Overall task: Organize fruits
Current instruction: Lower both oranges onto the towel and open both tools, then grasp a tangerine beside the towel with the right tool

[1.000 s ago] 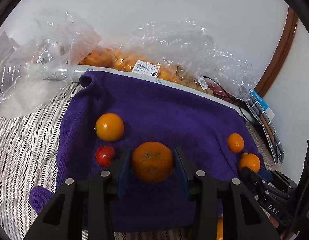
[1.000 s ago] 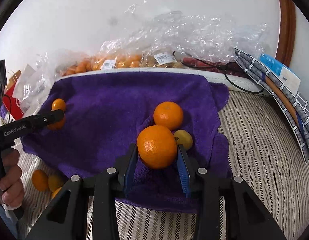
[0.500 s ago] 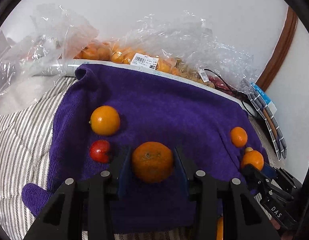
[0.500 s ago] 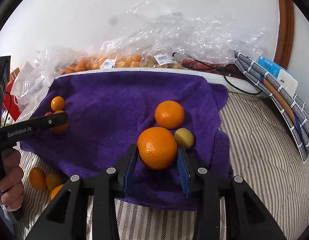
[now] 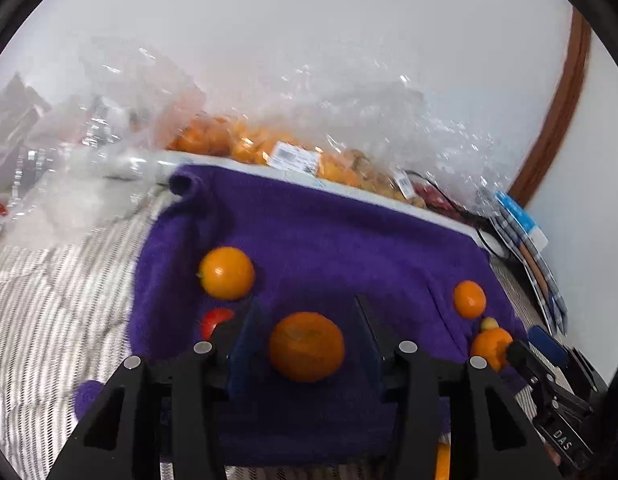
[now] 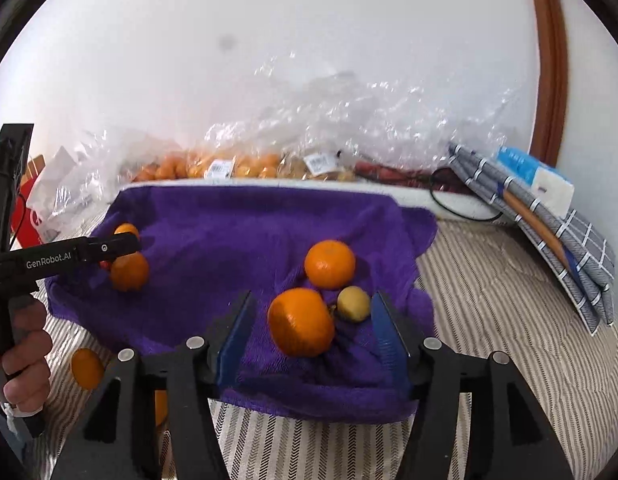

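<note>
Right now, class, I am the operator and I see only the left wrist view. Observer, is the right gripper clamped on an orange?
Observer: No. The right gripper has its jaws opening, and the large orange lies between them on the purple towel, clear of both pads.
Operator: Is anything else between those fingers?
Observer: Yes, a small yellow fruit sits just beside that orange, nearer the right-hand finger.
Operator: Is any fruit off the towel?
Observer: Yes, a loose orange lies on the striped cover, past the towel's left edge.
</note>
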`<state>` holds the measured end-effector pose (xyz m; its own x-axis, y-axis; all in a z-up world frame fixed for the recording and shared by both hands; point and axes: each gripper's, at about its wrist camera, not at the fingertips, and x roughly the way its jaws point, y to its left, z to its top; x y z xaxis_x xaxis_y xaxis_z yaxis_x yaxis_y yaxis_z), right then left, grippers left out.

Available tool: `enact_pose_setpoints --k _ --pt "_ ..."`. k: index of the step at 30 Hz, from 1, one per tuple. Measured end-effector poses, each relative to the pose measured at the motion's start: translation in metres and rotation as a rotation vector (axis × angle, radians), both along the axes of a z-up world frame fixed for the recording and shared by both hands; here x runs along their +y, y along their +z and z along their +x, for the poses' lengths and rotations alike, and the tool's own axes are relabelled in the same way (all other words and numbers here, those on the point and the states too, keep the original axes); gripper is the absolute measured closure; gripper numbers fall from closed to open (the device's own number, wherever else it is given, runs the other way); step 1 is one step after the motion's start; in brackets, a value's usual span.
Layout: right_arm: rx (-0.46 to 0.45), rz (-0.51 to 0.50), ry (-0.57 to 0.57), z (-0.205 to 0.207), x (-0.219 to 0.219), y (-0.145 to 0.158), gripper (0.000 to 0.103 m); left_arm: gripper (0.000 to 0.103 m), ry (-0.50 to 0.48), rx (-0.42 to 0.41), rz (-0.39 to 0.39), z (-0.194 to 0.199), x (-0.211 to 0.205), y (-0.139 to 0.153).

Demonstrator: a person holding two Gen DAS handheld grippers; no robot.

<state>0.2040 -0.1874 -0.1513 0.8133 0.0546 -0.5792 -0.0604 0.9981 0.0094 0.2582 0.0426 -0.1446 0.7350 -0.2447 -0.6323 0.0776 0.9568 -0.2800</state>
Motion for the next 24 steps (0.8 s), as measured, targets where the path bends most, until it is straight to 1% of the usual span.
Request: enact_pose_setpoints --k 3,5,7,9,11,14,16,17,19,21,22,24 --pt "-0.021 -0.012 -0.034 -0.005 -0.003 0.005 0.044 0.058 0.023 -0.043 0.011 -0.005 0.004 0.006" --pt "-0.010 0.010 -0.051 -0.012 -0.008 0.010 0.044 0.058 0.033 -0.072 -0.006 -0.009 0.007 0.010" --pt "-0.002 0.031 -0.057 -0.026 -0.013 0.018 0.044 0.058 0.038 -0.088 -0.025 -0.010 0.009 0.012" --pt "0.000 0.027 -0.061 -0.039 -0.015 0.025 0.044 0.058 0.037 -0.094 -0.034 -0.011 0.009 0.014" --pt "-0.007 0.004 -0.085 -0.057 -0.018 0.034 0.044 0.058 0.037 -0.106 -0.028 -0.013 0.009 0.016" --pt "-0.028 0.002 -0.113 -0.081 -0.022 0.041 0.044 0.058 0.033 -0.135 -0.012 -0.019 0.008 0.022" --pt "-0.034 0.002 -0.122 -0.096 -0.022 0.045 0.044 0.060 -0.018 -0.129 -0.028 -0.022 0.006 0.024" --pt "-0.034 0.003 -0.121 -0.101 -0.022 0.046 0.044 0.060 -0.060 -0.118 -0.036 -0.024 0.004 0.024" --pt "-0.021 0.007 -0.104 -0.110 -0.020 0.047 0.044 0.060 -0.071 -0.129 -0.018 -0.031 -0.001 0.027" --pt "-0.004 0.003 -0.088 -0.115 -0.018 0.048 0.044 0.060 -0.067 -0.115 -0.003 -0.035 -0.004 0.032" --pt "0.002 -0.004 -0.078 -0.118 -0.016 0.049 0.044 0.060 -0.074 -0.102 -0.025 -0.042 -0.001 0.037" --pt "0.005 -0.013 -0.065 -0.125 -0.014 0.051 0.045 0.060 -0.089 -0.105 -0.065 -0.056 0.005 0.044"
